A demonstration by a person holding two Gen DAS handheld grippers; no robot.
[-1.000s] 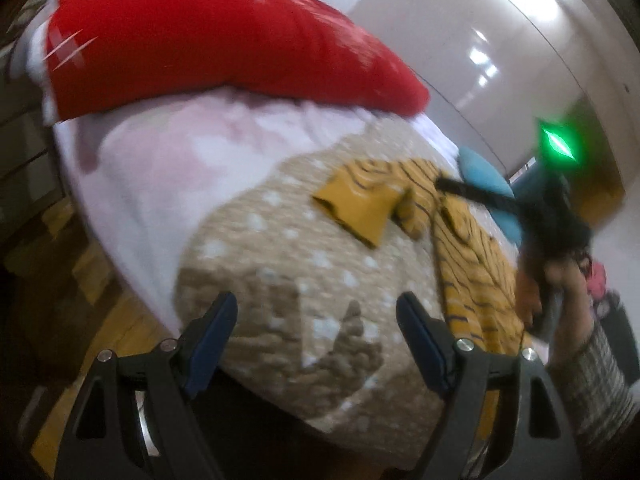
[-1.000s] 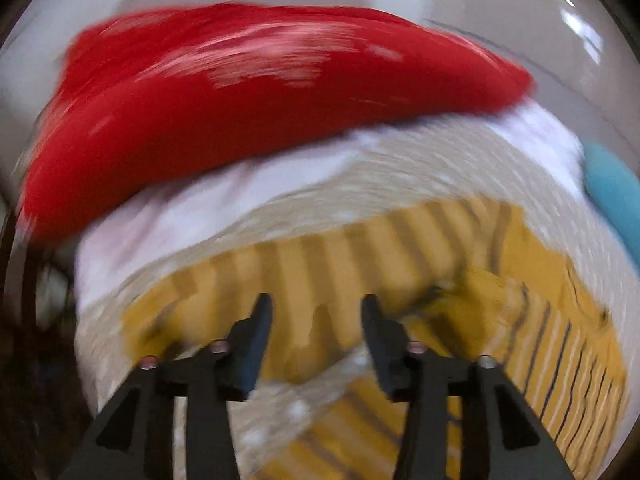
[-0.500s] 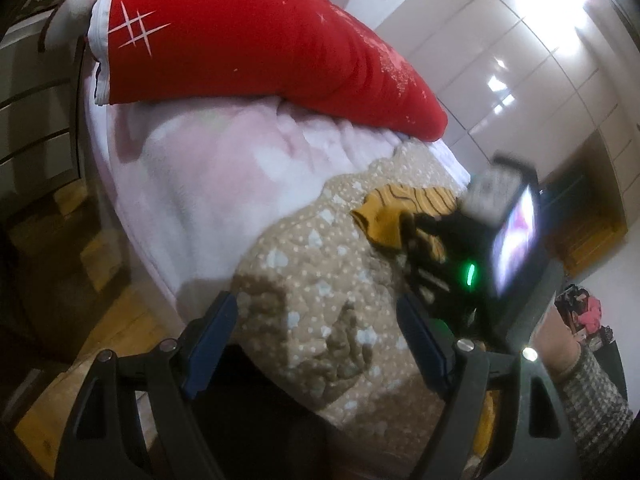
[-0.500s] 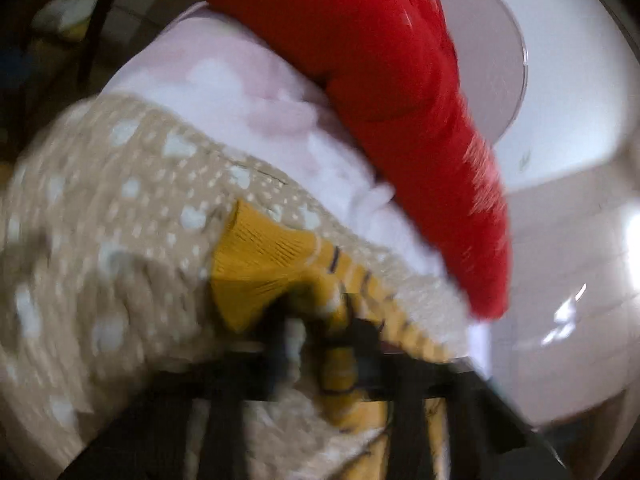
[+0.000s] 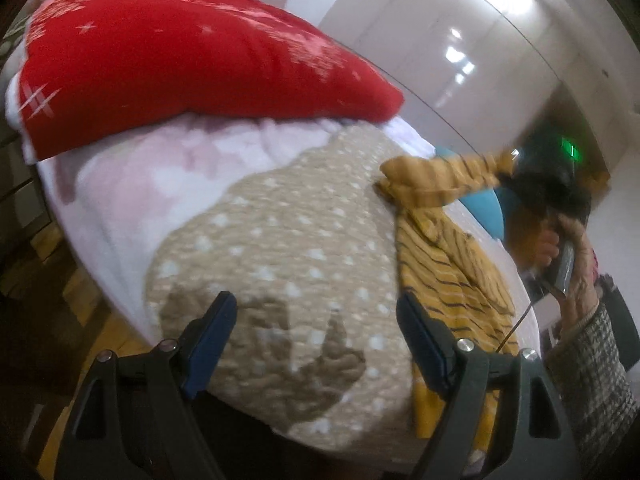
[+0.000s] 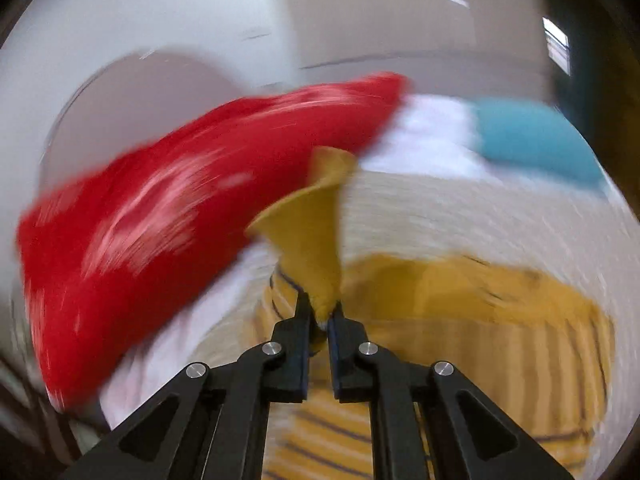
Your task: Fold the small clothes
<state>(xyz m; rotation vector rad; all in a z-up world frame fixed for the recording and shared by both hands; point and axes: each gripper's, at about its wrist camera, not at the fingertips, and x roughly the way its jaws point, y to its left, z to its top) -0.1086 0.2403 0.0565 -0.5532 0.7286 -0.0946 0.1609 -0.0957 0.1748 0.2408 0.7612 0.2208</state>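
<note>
A small mustard-yellow top with dark stripes (image 5: 452,268) lies on the beige dotted blanket (image 5: 288,240) of a bed. My right gripper (image 6: 319,312) is shut on the end of its sleeve (image 6: 316,232), which stands up from the jaws. In the left wrist view that sleeve (image 5: 444,176) is lifted and stretched to the right toward the right gripper (image 5: 520,178). My left gripper (image 5: 316,332) is open and empty, above the blanket's near edge, left of the top.
A big red quilt (image 5: 180,64) lies at the head of the bed on a pink-white cover (image 5: 132,184). A teal cushion (image 5: 484,208) lies beyond the top. White wardrobe doors (image 5: 460,32) stand behind. The floor (image 5: 52,248) drops off left.
My right gripper has closed on the sleeve end and pulled it up and to the right. My left gripper has stayed open near the blanket's edge.
</note>
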